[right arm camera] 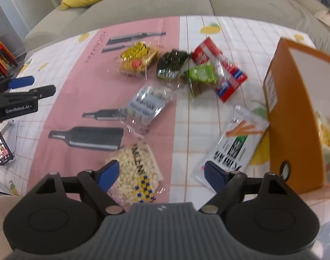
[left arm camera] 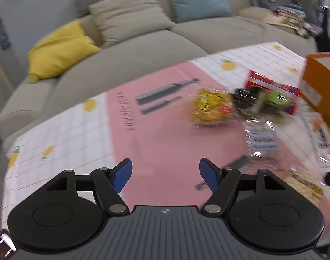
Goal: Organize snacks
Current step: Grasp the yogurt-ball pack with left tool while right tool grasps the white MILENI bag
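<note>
**Right wrist view: both claws spread and empty over scattered snack packets**

Right wrist camera looks down on a table under a pink and white checked plastic cloth [right arm camera: 63,99] printed with lemons. The right gripper [right arm camera: 162,173] hangs with its blue pads wide apart and nothing between them; the clear bag of pale popcorn with a yellow and blue label [right arm camera: 135,169] lies just below its left pad, the white packet showing orange sticks [right arm camera: 234,140] by its right pad. Farther off lie a clear pack with a light blue label [right arm camera: 148,104], a yellow crinkly bag [right arm camera: 138,59], a dark green packet [right arm camera: 171,65], a bright green packet [right arm camera: 201,73] and a red, white and blue wrapper [right arm camera: 221,69], the last four clustered together. An upright orange cardboard box [right arm camera: 295,117] stands at the right, snacks visible inside. The left gripper [left arm camera: 166,174] is likewise spread, empty, over pink cloth. A beige sofa [left arm camera: 125,49] sits behind.
</note>
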A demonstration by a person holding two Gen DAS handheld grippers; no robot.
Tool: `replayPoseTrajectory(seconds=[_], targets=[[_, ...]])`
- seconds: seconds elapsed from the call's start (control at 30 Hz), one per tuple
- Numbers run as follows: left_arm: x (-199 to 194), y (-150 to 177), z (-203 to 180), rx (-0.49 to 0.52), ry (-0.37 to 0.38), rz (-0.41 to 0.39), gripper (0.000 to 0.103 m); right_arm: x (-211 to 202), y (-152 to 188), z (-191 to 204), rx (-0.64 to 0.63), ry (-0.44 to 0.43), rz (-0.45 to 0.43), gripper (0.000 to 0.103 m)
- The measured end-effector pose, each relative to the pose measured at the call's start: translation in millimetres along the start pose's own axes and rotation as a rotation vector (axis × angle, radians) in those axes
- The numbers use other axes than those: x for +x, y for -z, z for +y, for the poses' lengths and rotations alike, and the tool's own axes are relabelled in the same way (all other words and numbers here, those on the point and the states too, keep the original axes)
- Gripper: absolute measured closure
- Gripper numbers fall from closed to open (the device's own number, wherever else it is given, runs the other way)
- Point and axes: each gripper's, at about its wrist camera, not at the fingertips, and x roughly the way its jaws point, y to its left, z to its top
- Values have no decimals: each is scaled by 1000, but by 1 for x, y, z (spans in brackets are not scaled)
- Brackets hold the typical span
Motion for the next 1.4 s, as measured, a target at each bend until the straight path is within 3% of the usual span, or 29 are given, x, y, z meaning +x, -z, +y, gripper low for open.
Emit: replayPoseTrajectory(seconds=[0.23,0.4,0.67,0.83,1.17,1.4], targets=[[7,-1,-21,97,164,70,20,12,10,16,-39,-33,14,24],[12,-2,-35,147,210,103,20,24,15,31,-90,-62,43,23],[17,-3,-42,173,249,115,20,44,20,53,-197,-35,50,13],[22,-5,-53,193,294,118,17,52,20,51,-240,8,42,27],[44,-28,-78,121,371,143,14,38,11,13,-220,113,-14,30],[78,-46,-102,66,366,208,14,39,1,-9,-213,157,-48,30]])
